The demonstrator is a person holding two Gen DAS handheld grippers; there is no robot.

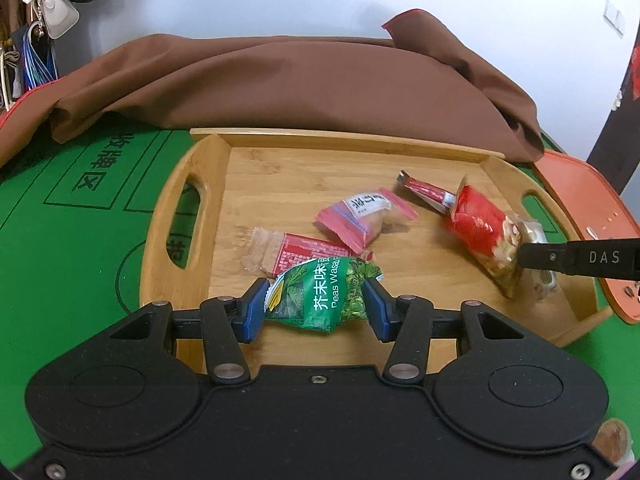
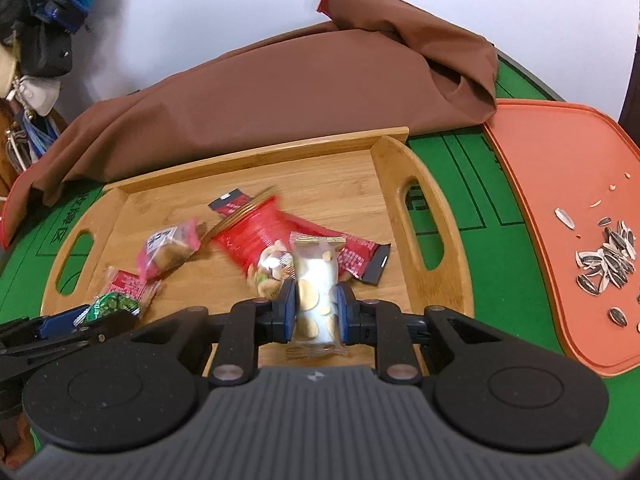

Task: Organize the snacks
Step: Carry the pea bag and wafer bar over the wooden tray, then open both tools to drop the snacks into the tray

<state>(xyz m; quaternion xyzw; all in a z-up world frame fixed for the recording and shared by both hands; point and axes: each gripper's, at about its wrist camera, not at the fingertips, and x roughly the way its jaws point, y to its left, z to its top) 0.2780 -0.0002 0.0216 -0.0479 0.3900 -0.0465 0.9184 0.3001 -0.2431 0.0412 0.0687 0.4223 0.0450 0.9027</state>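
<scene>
On the green bench, over the wooden tray [image 1: 208,184] at centre frame, each hand-held gripper pinches a snack for sorting: left [image 1: 316,309] the green pea packet [image 1: 324,296], right [image 2: 316,307] the white packet [image 2: 316,296].

You have a green table [image 2: 452,168] with dark printed lines. Directly on it: a wooden tray [image 2: 436,216] at frame centre, a brown cloth [image 2: 280,96] heaped behind the tray along the upper frame, and an orange board [image 2: 560,168] at the right edge, with sunflower seed shells [image 2: 608,256] scattered on it.
</scene>
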